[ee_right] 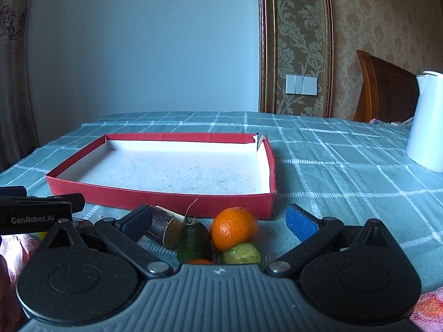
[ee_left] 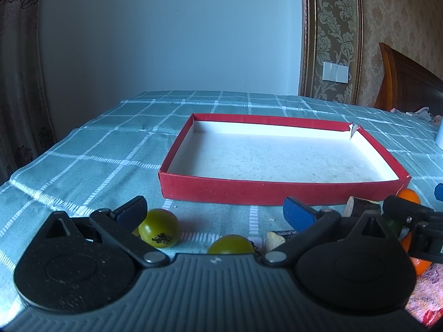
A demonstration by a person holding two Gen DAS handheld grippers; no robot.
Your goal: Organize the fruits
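Note:
A shallow red box (ee_left: 279, 191) with a white inside lies open on the checked tablecloth; it also shows in the right wrist view (ee_right: 163, 197). My left gripper (ee_left: 216, 210) is open, with two green round fruits (ee_left: 158, 227) (ee_left: 231, 244) between its fingers on the cloth. My right gripper (ee_right: 218, 217) is open over an orange (ee_right: 234, 228), a dark green fruit (ee_right: 193, 239), a pale green fruit (ee_right: 241, 254) and a piece of sugarcane (ee_right: 163, 228). Neither gripper holds anything.
A white jug (ee_right: 427, 121) stands on the cloth at the right. More sugarcane pieces (ee_left: 362, 206) and orange fruits (ee_left: 409, 195) lie beside the box's near right corner. The left gripper's body (ee_right: 36, 213) shows at the left of the right wrist view. A wooden headboard stands behind.

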